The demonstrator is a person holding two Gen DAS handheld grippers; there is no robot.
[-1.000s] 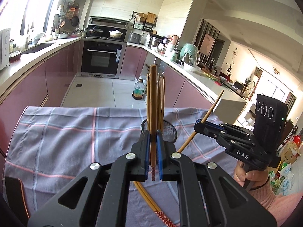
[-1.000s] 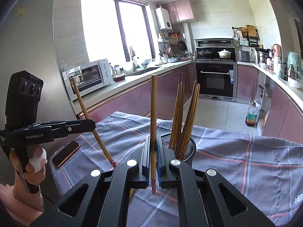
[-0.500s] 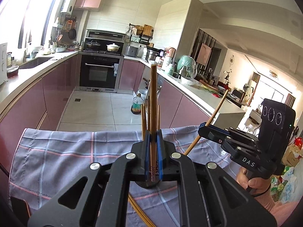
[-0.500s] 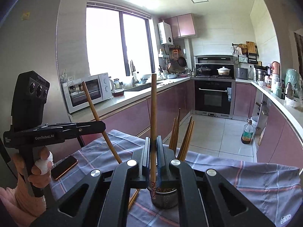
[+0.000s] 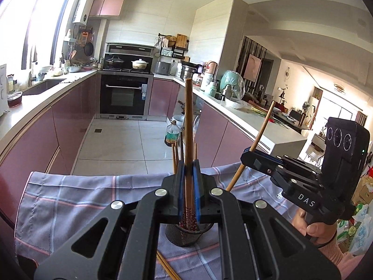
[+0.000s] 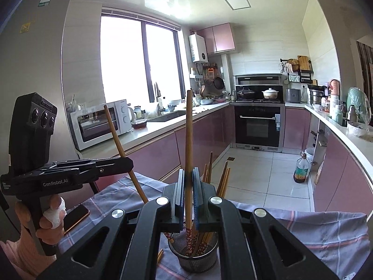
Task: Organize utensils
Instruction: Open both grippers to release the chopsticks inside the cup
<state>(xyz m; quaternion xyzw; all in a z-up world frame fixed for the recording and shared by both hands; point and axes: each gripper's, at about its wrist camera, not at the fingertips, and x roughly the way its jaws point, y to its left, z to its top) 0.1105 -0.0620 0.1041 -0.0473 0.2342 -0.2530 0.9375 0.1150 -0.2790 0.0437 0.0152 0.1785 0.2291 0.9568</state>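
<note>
The dark round wire-mesh utensil holder [image 6: 195,257] stands on the near part of the worktop [image 5: 70,210], which is draped in a grey-blue checked cloth with pink and white lines [image 6: 326,233]. Several brown wooden chopsticks with red patterned ends [image 6: 222,182] stand tilted inside it, their plain ends fanning upward.

Directly above the holder, each tool grips one long brown wooden chopstick. The left tool [image 5: 189,186] is pinched narrow on the left-held chopstick [image 5: 188,126], which stands nearly upright between the blue pads with its red patterned end hanging over the holder's mouth [image 5: 188,229]. The right tool [image 6: 189,191] is likewise pinched narrow on the right-held chopstick [image 6: 188,135], whose patterned end reaches down into the holder among the others.

In the left wrist view the right tool shows at the right, with its chopstick slanting up to the right and a hand [image 5: 312,226] on its handle. In the right wrist view the left tool shows at the left, held by a hand with a bandaged finger [image 6: 50,219].

Two loose chopsticks [image 5: 166,267] lie on the cloth near the holder. A dark smartphone with an orange edge [image 6: 75,217] lies at the cloth's left edge. Far behind are pink cabinets [image 5: 70,126], a black built-in oven [image 6: 257,126] and a white microwave [image 6: 100,123].
</note>
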